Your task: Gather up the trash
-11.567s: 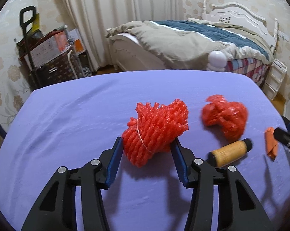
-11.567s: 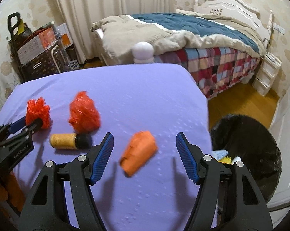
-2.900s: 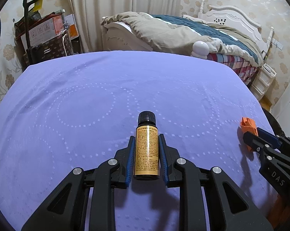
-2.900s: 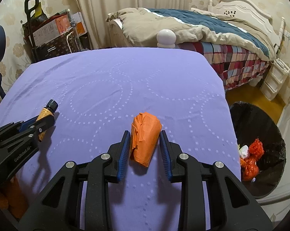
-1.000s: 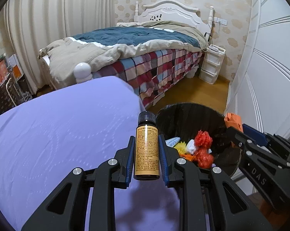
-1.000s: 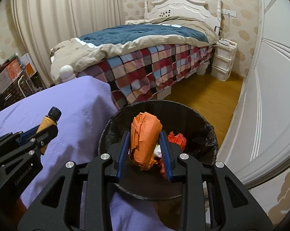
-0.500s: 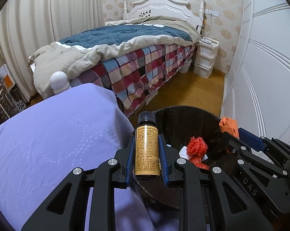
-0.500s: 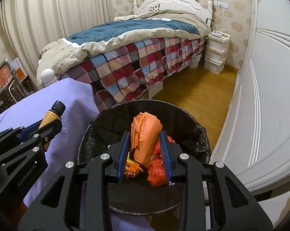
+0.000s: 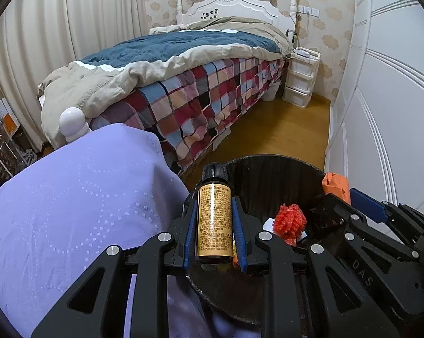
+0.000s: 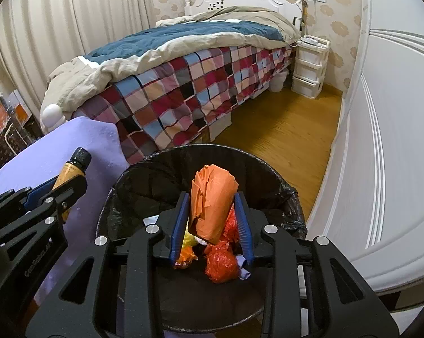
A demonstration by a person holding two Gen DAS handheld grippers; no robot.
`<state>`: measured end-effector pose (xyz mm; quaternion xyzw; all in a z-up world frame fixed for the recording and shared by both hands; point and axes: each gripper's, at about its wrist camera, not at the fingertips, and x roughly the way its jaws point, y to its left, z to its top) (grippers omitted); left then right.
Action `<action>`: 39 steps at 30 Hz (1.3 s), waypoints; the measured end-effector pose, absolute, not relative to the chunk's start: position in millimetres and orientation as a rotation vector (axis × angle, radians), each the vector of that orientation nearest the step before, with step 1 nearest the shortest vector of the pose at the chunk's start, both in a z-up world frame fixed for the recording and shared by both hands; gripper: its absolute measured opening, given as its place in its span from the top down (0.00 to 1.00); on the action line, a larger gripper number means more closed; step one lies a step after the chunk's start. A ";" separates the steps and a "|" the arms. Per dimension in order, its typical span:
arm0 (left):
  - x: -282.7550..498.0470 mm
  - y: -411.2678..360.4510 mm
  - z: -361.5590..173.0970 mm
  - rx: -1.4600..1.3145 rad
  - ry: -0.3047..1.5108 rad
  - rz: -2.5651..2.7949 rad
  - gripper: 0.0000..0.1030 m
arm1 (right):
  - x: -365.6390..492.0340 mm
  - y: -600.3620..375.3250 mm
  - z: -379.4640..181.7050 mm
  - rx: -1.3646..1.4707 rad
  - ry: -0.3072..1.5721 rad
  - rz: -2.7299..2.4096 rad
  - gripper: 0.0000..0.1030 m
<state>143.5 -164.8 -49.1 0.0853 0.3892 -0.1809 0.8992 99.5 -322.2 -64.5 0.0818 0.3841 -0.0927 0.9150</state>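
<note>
A black-lined trash bin [image 10: 282, 194] stands beside the purple-covered table [image 9: 71, 197], holding red and yellow trash. Over it, the right gripper [image 10: 212, 219] clamps a crumpled orange wrapper [image 10: 212, 202]; the left gripper [image 9: 214, 225] clamps an amber bottle [image 9: 214, 219] above the bin's rim.

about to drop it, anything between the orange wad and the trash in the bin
Nothing: in the right wrist view the orange wad hangs over the bin, only air above the trash.

my left wrist cam: tilted down, close above bin [image 9: 273, 174] | right: same, nearer | shared: bin, bed [image 10: 183, 56]
</note>
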 end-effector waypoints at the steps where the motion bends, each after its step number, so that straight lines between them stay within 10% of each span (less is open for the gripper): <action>1: 144.3 -164.9 -50.0 0.177 0.807 -0.373 0.72 | 100.1 -322.8 -65.1 0.171 0.793 -0.191 0.68; 12: 142.9 -157.6 -47.0 0.167 0.772 -0.341 0.31 | 95.9 -328.7 -65.1 0.182 0.779 -0.237 0.42; 39: 96.0 -104.3 -22.0 0.148 0.680 -0.248 0.23 | 45.6 -303.0 -39.6 0.124 0.705 -0.298 0.15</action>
